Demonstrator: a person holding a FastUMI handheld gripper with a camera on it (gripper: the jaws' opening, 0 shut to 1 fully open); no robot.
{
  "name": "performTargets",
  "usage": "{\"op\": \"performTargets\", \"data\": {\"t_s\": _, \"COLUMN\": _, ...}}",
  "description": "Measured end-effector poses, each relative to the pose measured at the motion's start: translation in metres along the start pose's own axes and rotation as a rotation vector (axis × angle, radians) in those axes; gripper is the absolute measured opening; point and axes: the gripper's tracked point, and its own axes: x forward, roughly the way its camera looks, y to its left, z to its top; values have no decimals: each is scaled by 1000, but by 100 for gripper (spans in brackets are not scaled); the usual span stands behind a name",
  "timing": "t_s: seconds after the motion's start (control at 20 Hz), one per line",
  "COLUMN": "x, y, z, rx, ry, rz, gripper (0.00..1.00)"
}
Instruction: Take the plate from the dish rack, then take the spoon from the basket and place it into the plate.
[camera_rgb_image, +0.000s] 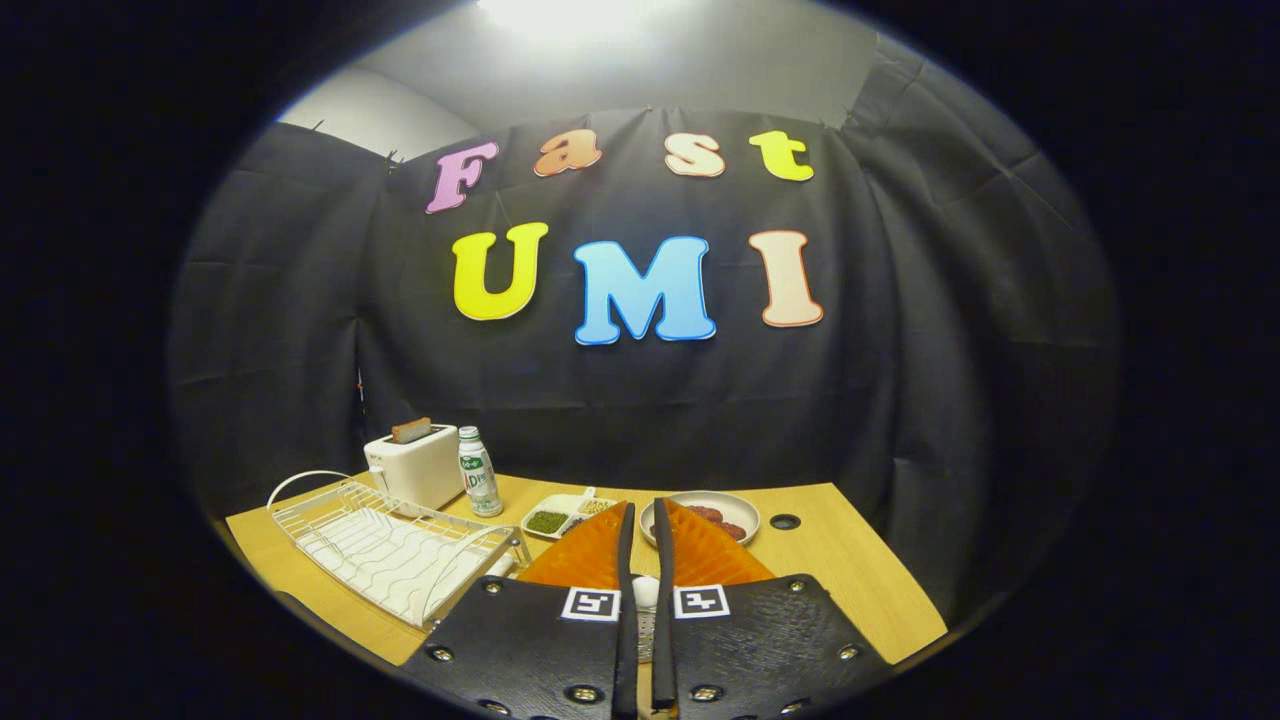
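**Spoon in the pinch, plate just ahead and slightly right**

Nearest, low between the finger bases, there is a patch of grey mesh (645, 635). I take it for the basket, though too little shows to be sure.

Just above it a small white piece fills the slit from one finger to the other. This is most likely the spoon (645, 590). Its bowl and its long axis are hidden, so I cannot tell which way it lies.

The gripper (645, 503) has its fingers drawn almost together and parallel, with only a thin gap, pinching that white piece.

Left of the fingers the wire dish rack (395, 550) lies on the wooden table (850, 570) with no plate in it. The plate step therefore reads as done.

The relation that matters is that the plate (735, 505) sits just beyond the fingertips, a little right of the finger line. It is flat on the table with some dark red pieces in it. The likely move is up out of the mesh, then forward with a slight drift right.

Just left of the plate is a divided dish (560, 518) with green bits, and it is easy to overshoot into.

Farther back on the left stand a bottle (478, 472) and a white toaster (415, 465), well clear of the path.
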Motion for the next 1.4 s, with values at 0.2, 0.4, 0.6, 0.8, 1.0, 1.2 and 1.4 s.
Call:
{"op": "performTargets", "data": {"t_s": 0.2, "x": -20, "y": 1, "z": 31, "rx": -34, "ry": -7, "rz": -11, "gripper": 5}}
{"op": "performTargets", "data": {"t_s": 0.4, "x": -42, "y": 8, "z": 41, "rx": -48, "ry": 20, "rz": -8, "gripper": 5}}
{"op": "performTargets", "data": {"t_s": 0.6, "x": -60, "y": 16, "z": 33, "rx": -57, "ry": 74, "rz": -1, "gripper": 5}}
{"op": "performTargets", "data": {"t_s": 0.8, "x": -72, "y": 24, "z": 18, "rx": -64, "ry": 128, "rz": -3, "gripper": 5}}
{"op": "performTargets", "data": {"t_s": 1.0, "x": -77, "y": 43, "z": -12, "rx": -32, "ry": 209, "rz": 32, "gripper": 5}}
{"op": "performTargets", "data": {"t_s": 1.2, "x": -82, "y": 63, "z": -48, "rx": -46, "ry": 298, "rz": 67, "gripper": 5}}
{"op": "performTargets", "data": {"t_s": 1.4, "x": -82, "y": 85, "z": -72, "rx": -37, "ry": 354, "rz": 110, "gripper": 5}}
